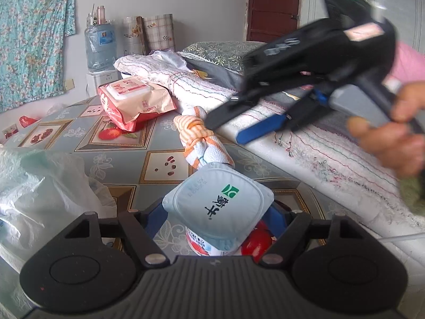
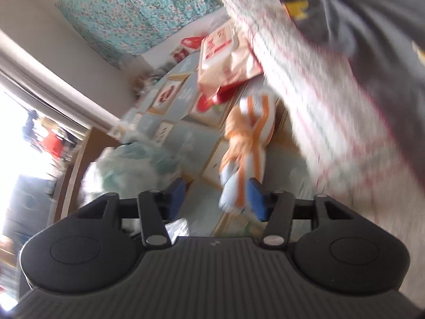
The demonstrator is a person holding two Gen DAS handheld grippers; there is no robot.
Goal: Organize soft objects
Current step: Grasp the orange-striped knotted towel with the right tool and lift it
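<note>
My left gripper (image 1: 216, 219) is shut on a yogurt cup (image 1: 217, 207) with a pale blue foil lid, held over the patterned tablecloth. An orange-and-white striped cloth (image 1: 199, 141), knotted, lies just beyond the cup. My right gripper (image 1: 225, 130) is open, blurred, tilted on its side above the cloth's far end. In the right wrist view the cloth (image 2: 247, 143) lies ahead of the open right gripper (image 2: 216, 199), near its right finger (image 2: 256, 202). A pack of wet wipes (image 1: 132, 101) lies further back; it also shows in the right wrist view (image 2: 225, 55).
A white blanket with coloured stitching (image 1: 305, 138) runs along the table's right side, with grey clothing and a pillow (image 1: 220, 53) behind. A crumpled clear plastic bag (image 1: 39, 186) lies at the left. A water jug (image 1: 99, 45) stands at the back.
</note>
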